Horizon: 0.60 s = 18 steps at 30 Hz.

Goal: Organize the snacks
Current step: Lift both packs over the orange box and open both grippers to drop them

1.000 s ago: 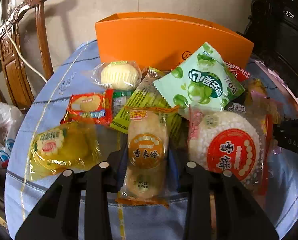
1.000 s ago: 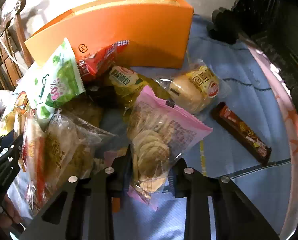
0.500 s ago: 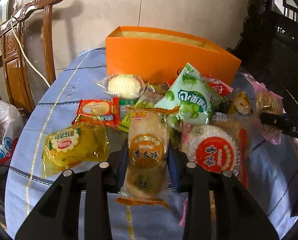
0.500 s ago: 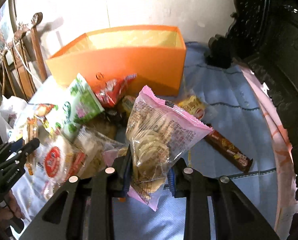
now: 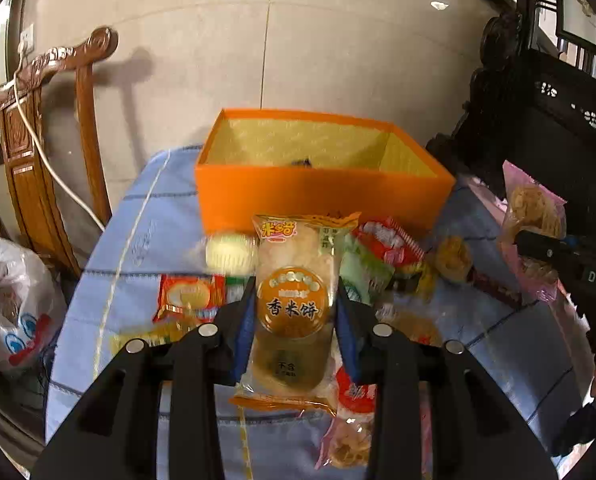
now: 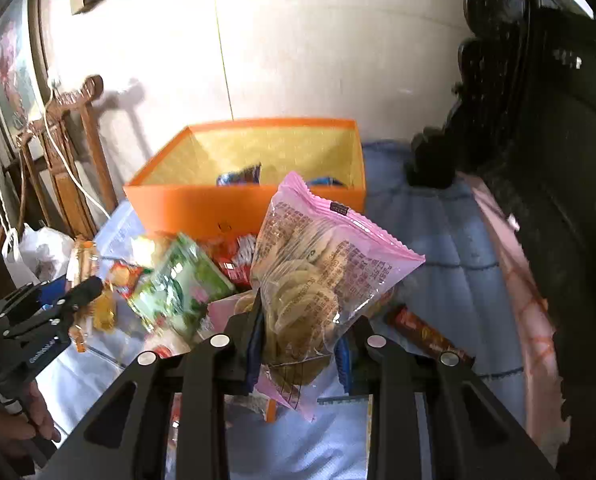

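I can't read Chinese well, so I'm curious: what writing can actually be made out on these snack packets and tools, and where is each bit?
"香米饼": round gold label on the rice cracker packet held in the left gripper.
"米多奇": red logo at that packet's top.
"不含": its lower label; the rest is too small.
"DAS": on the right gripper; cut off.
Pink cookie bag: dense print, unreadable.
Other packets: blurred.

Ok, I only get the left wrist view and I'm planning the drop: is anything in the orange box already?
Observer: Yes, the right wrist view shows blue wrappers inside the orange box.
Operator: Is the right gripper's load secure?
Observer: The right gripper is shut on the pink cookie bag, on its lower part; the bag stands upright.
Operator: Anything loose beyond it?
Observer: A brown snack bar lies on the blue tablecloth, to its right.
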Motion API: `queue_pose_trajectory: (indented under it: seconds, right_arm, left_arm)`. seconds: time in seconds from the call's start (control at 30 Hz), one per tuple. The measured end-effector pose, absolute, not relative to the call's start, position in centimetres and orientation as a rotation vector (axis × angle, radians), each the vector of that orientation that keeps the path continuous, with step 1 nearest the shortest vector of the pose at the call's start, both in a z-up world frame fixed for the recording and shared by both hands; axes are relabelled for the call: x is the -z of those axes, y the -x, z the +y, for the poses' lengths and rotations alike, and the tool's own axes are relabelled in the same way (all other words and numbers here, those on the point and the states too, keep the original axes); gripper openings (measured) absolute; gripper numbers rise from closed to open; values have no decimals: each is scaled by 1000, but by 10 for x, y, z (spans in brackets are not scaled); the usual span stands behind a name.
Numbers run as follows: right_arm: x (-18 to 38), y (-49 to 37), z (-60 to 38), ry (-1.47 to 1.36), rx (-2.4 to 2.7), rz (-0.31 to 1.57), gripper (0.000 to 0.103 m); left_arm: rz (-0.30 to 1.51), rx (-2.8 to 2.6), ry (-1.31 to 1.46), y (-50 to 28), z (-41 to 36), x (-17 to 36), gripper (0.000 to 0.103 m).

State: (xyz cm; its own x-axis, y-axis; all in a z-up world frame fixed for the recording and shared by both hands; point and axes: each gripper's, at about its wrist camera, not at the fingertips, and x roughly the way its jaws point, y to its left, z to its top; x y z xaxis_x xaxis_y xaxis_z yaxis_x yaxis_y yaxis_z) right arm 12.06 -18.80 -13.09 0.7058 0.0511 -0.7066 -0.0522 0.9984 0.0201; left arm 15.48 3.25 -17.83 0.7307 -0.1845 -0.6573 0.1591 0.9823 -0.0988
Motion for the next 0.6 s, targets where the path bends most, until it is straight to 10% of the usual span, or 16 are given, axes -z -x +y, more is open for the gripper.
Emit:
queue_pose_trajectory:
  seconds: [0.6]
  right_arm:
    - [26, -156, -178, 54, -78, 631, 29]
  left_arm:
    - [628, 172, -36, -205, 19, 84, 35]
